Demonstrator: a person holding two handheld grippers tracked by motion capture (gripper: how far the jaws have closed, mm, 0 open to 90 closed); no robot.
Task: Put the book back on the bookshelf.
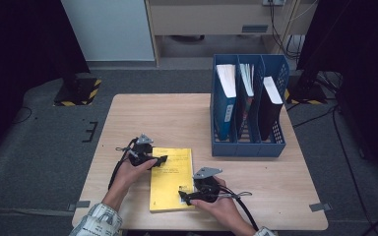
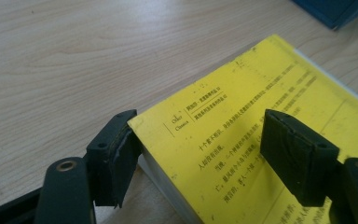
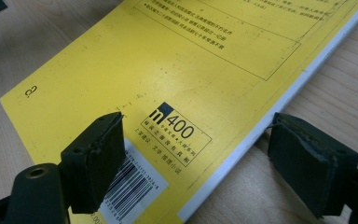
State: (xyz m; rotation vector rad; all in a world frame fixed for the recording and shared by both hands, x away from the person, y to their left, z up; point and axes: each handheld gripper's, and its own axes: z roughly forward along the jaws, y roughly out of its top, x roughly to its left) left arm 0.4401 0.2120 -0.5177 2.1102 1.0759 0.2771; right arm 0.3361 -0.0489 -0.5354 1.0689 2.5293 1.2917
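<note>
A yellow book lies flat on the wooden table, near the front edge. My left gripper is at the book's far left corner. In the left gripper view its jaws straddle that corner of the book: one pad sits against the book's side edge and the other stands over the cover, with a wide gap between them. My right gripper is at the book's near right edge. It stands open, one pad over the barcode and the other over bare table beside the book.
A blue three-slot file rack stands at the table's right rear, with a book or folder upright in each slot. Its corner shows in the left gripper view. Grey carpet and dark stands surround the table.
</note>
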